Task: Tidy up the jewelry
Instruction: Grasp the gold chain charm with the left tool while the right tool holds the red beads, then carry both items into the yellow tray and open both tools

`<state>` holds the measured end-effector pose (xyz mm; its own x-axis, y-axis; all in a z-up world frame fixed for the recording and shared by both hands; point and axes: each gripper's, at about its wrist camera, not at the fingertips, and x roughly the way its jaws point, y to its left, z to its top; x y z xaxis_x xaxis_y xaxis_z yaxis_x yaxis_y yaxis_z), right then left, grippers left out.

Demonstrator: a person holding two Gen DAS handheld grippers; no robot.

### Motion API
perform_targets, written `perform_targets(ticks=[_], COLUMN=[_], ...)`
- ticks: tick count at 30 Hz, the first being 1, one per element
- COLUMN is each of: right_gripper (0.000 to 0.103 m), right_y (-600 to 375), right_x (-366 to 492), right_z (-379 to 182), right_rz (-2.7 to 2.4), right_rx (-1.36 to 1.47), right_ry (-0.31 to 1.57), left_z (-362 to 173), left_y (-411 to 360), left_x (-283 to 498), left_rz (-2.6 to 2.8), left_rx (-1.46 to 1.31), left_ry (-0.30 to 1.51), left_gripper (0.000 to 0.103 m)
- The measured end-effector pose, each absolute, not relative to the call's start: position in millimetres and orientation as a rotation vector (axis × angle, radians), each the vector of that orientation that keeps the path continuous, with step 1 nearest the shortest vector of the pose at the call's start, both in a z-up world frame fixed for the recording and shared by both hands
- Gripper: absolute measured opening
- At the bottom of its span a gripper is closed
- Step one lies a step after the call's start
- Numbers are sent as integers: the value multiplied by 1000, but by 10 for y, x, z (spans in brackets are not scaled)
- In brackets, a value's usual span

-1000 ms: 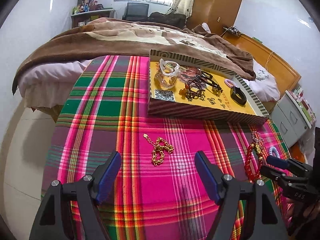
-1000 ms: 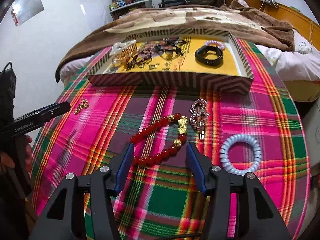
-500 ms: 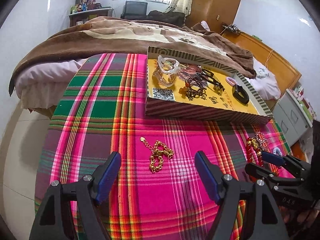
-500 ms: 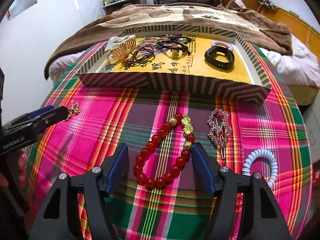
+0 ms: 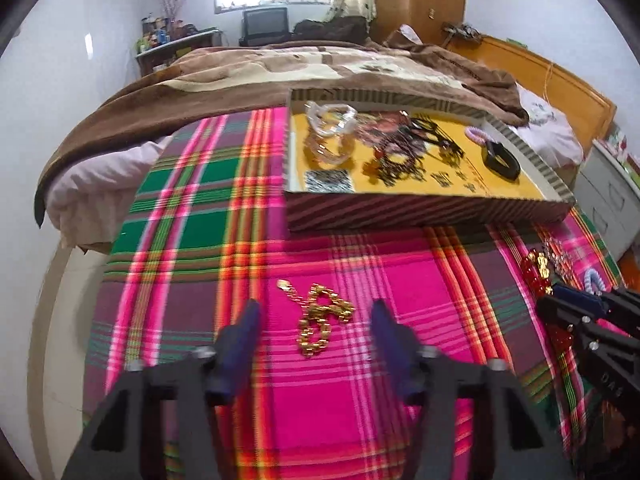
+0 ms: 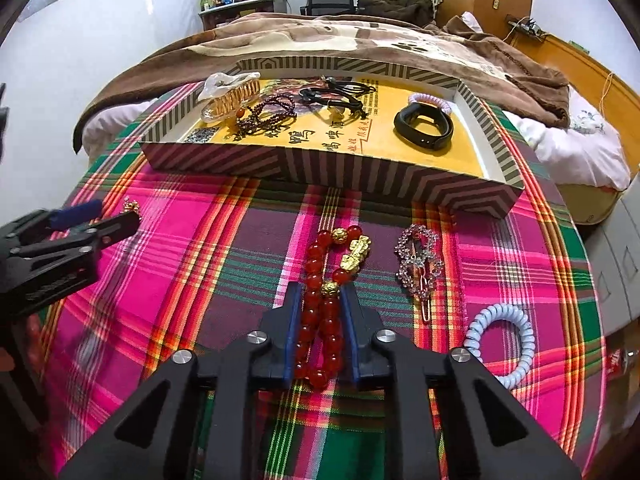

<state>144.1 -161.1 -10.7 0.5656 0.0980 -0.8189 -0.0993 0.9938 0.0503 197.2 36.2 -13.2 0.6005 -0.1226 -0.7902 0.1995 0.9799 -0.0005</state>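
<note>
A gold chain (image 5: 320,316) lies bunched on the plaid cloth. It sits between the fingers of my left gripper (image 5: 315,305), whose jaws are closing; the blue pads stand clear of it on both sides. My right gripper (image 6: 322,286) is closing too, and its pads press a red bead bracelet (image 6: 320,320) with gold charms into a narrow loop on the cloth. A striped tray (image 6: 320,168) with a yellow floor stands beyond both. It holds a clear hair claw (image 6: 228,96), dark beads (image 6: 264,116), black cords (image 6: 340,94), a black band (image 6: 424,128) and a pink coil tie (image 6: 430,100).
A rhinestone hair clip (image 6: 418,256) and a light blue coil tie (image 6: 500,344) lie to the right of the red bracelet. A bed with a brown blanket (image 6: 320,40) runs behind the table. The cloth's round edge drops off at left and right.
The right jaws have closed from wide open onto the red bracelet. The left jaws have narrowed around the gold chain, and that gripper has come closer to it.
</note>
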Motion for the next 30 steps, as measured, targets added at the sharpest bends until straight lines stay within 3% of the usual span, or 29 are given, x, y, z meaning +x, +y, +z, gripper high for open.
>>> perform_targets(ticks=[2, 3, 5, 6, 8, 30], right_gripper=[19, 19, 18, 9, 10, 10], right_y=[-1623, -1625, -1630, -1635, -1647, -1824], right_x=[1425, 1415, 1406, 1398, 1385, 1277], right_z=[-108, -107, -95, -81, -40, 315], right_rz=[125, 129, 143, 146, 154, 238], right_rx=[3, 5, 11, 12, 17, 105], right_ry=[957, 955, 954, 948, 935, 843], left_z=[-138, -137, -139, -133, -102, 284], left_y=[317, 290, 261, 248, 246, 562], left_x=[1962, 1963, 1959, 1952, 1927, 1782], left_rz=[-182, -192, -189, -194, -196, -263], left_rx=[117, 128, 144, 149, 148, -4], left_ry=[901, 897, 894, 888, 871, 789], left_gripper=[31, 15, 14, 11, 6, 6])
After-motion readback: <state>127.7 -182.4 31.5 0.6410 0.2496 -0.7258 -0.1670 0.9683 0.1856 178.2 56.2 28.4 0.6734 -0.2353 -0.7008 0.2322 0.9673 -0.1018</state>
